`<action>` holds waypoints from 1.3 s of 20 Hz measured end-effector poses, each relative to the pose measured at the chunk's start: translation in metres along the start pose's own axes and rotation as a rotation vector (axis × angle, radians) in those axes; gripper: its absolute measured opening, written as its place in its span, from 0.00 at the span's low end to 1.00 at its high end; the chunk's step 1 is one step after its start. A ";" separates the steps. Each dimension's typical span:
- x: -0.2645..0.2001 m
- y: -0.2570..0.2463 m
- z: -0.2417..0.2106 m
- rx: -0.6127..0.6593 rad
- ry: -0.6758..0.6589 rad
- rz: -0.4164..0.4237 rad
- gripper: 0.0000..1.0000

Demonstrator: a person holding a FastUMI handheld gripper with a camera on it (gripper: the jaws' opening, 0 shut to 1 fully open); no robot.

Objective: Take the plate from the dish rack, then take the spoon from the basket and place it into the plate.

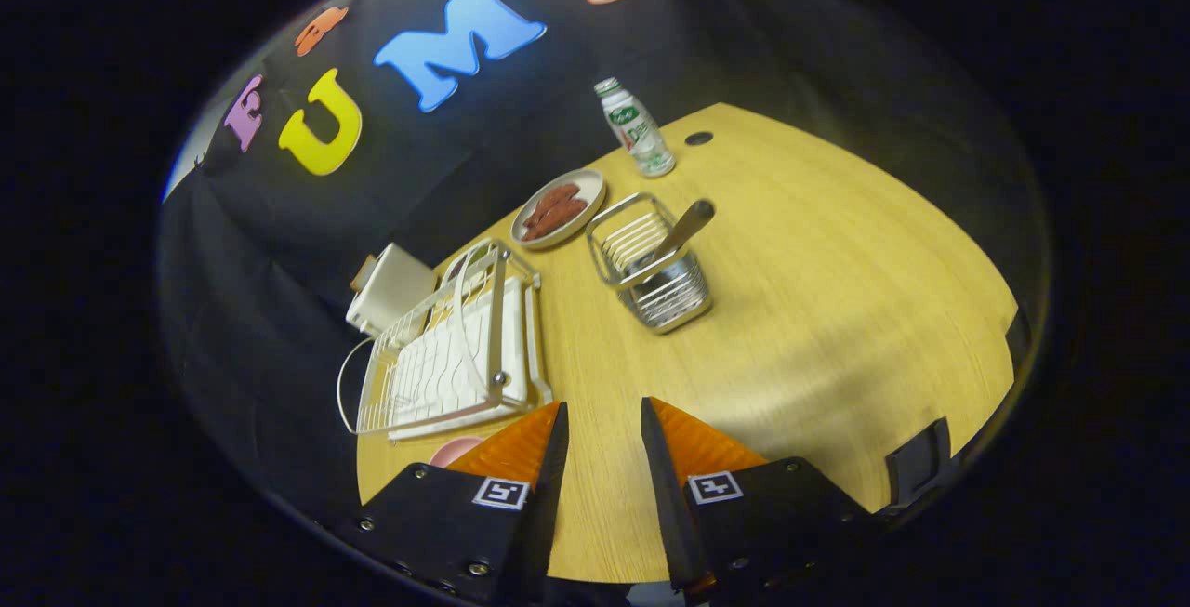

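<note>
Two fingers of the tongs (602,416) stand apart with a gap of bare wood between them, and they have hold of nothing; they hang above the near part of the bench (837,310). Just ahead of the left finger sits the white wire dish rack (451,351), with a white plate (465,305) standing on edge in it. A small pink thing (454,449) peeks out just beside the left finger, between it and the rack; what it is I cannot tell. Ahead of the fingers and a little to the right stands the metal wire basket (651,263), and the spoon (679,237) leans in it with its handle up and tilted to the right. Beyond the basket lies a shallow dish (560,207) with reddish-brown pieces on it, and farther still, a small bottle (636,128) with a green and white label stands upright. Beyond the rack, at the bench's edge, is a white box-like object (390,289).
</note>
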State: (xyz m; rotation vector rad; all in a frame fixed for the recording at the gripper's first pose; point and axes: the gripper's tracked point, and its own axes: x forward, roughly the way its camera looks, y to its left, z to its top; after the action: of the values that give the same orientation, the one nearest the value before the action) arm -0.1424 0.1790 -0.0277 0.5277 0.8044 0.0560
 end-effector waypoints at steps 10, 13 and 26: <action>0.026 -0.028 0.072 0.182 -0.328 -0.105 0.48; 0.041 -0.027 0.088 0.268 -0.387 -0.101 0.48; 0.058 -0.015 0.124 0.139 -0.428 -0.159 0.12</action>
State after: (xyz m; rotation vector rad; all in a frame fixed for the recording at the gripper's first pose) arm -0.0176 0.1269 -0.0031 0.5798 0.4303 -0.2545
